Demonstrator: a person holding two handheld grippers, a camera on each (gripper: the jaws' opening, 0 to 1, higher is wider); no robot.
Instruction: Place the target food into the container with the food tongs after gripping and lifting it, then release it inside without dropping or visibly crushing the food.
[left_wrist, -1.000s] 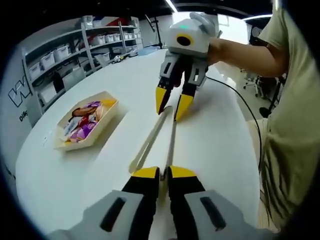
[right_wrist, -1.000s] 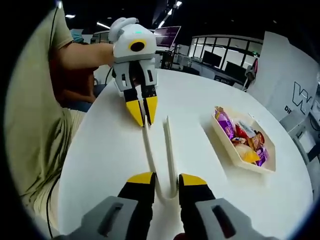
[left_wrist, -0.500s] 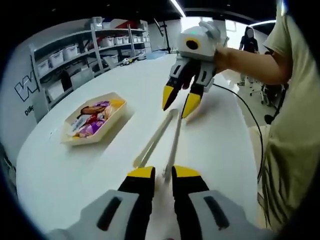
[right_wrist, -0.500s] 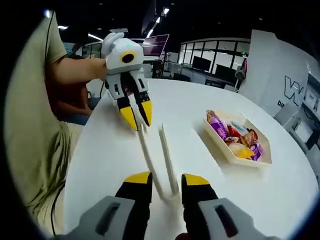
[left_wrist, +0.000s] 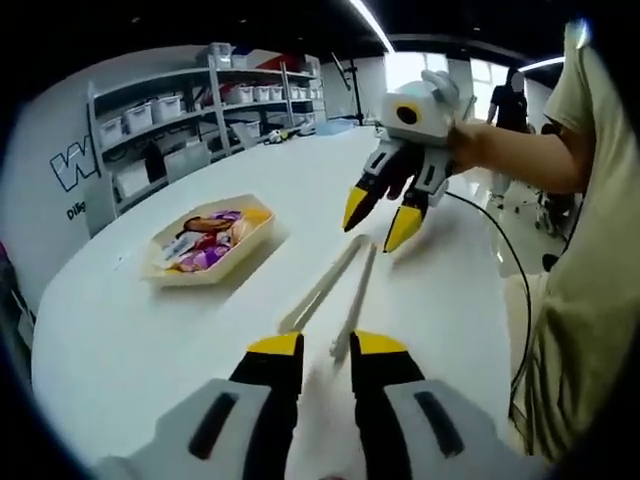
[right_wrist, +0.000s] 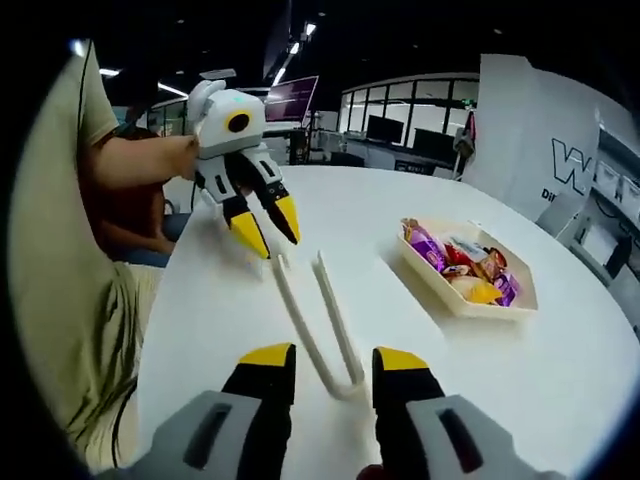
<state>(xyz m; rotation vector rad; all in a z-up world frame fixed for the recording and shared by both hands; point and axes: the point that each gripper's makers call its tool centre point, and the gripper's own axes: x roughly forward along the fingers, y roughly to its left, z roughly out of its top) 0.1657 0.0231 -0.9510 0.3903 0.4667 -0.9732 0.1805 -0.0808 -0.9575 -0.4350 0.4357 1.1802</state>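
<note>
Cream food tongs (left_wrist: 345, 285) (right_wrist: 320, 320) lie flat on the white round table (left_wrist: 120, 350) between my two grippers. My left gripper (left_wrist: 327, 345) (right_wrist: 268, 231) is open and hangs just above the two free tips, touching neither. At the joined end, my right gripper (right_wrist: 332, 357) (left_wrist: 380, 218) is open, its fingertips on either side. A cream tray (left_wrist: 160, 278) (right_wrist: 430, 285) off to the side holds several wrapped snacks (left_wrist: 205, 250) (right_wrist: 460, 262).
Shelves with storage bins (left_wrist: 200, 110) stand beyond the table. A black cable (left_wrist: 505, 250) runs over the table near the person's shirt (left_wrist: 585, 300). Bare tabletop lies between tongs and tray. Desks with monitors (right_wrist: 400, 130) stand far behind.
My left gripper, shut on a tong tip a second ago, has opened and lifted off it. The right jaws have spread a little wider. The tongs stay on the table.
</note>
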